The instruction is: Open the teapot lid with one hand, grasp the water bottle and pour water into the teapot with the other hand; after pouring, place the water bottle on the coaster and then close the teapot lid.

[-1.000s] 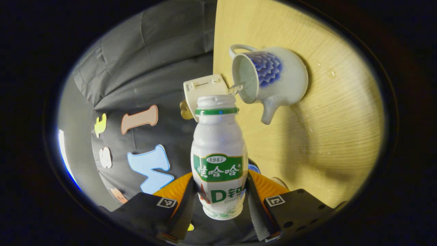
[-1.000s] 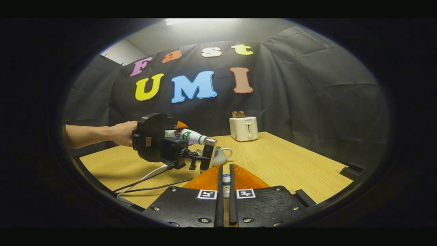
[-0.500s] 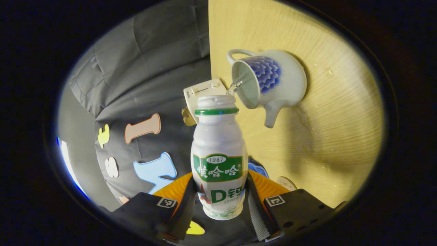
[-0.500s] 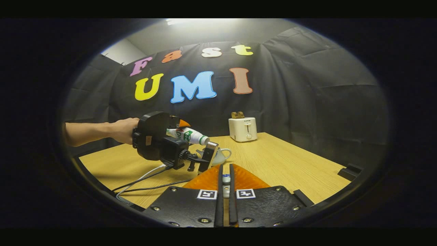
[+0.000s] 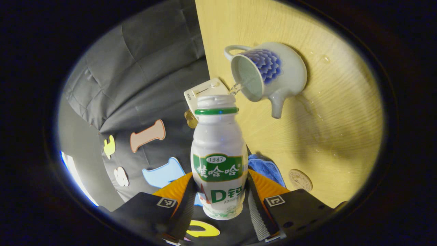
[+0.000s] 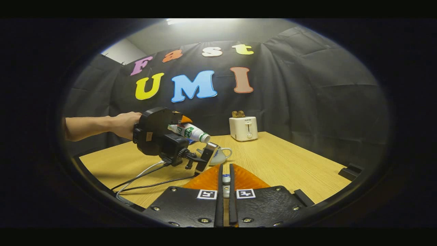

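Tipped further than a moment ago, the white plastic water bottle with a green label [image 5: 219,160] now points its open mouth more steeply down at the white ceramic teapot with blue flower pattern [image 5: 269,75], which stands lidless on the pale wooden tabletop [image 5: 334,112]. Left claw [image 5: 218,201] pinches the bottle's base. A thin stream of water [image 5: 237,88] runs into the pot. Right claw [image 6: 225,179] is pressed together on a small knobbed piece, probably the teapot lid [image 6: 226,179]. A round coaster [image 5: 300,180] has come into sight.
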### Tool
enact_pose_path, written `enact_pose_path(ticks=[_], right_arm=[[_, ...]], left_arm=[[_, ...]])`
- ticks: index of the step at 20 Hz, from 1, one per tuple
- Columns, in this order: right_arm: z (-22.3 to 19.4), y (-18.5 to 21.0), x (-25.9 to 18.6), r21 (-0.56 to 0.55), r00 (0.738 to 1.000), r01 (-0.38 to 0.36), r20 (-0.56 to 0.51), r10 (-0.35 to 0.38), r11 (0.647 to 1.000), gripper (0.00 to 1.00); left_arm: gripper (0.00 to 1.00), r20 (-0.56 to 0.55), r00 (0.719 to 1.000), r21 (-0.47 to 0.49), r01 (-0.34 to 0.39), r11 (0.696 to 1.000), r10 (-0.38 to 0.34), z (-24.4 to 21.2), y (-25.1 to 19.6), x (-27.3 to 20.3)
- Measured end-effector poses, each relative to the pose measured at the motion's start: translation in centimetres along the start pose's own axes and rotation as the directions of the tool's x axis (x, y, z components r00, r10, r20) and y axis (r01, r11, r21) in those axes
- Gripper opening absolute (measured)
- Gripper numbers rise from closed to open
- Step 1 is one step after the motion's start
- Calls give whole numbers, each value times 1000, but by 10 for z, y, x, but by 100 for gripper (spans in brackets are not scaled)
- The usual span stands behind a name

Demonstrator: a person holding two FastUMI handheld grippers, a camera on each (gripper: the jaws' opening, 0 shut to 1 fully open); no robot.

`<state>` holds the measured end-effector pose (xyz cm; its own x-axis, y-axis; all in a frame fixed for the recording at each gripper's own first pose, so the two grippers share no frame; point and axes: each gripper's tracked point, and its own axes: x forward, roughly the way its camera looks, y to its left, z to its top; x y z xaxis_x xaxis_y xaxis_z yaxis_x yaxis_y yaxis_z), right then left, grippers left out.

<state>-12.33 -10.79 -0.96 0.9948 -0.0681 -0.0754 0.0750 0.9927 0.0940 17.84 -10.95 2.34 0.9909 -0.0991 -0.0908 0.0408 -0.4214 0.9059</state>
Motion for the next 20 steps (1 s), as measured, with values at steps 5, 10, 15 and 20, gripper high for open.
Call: enact_pose_path(ticks=[5,10,15,20], right_arm=[[3,-1,1,-1,1000,2,7,-2,1000,23],[3,-2,2,-5,1000,2,7,-2,1000,23],[6,-5,0,-1,1000,8,14,-8,1000,23],[5,-6,1,-2,1000,12,13,-12,1000,23]], left_arm=[[79,5,1000,41,-16,999,16,2,7,0],[74,14,999,76,-31,997,30,4,13,0],[79,20,999,110,-36,993,34,4,17,1],[84,26,999,116,-40,992,38,4,16,2]])
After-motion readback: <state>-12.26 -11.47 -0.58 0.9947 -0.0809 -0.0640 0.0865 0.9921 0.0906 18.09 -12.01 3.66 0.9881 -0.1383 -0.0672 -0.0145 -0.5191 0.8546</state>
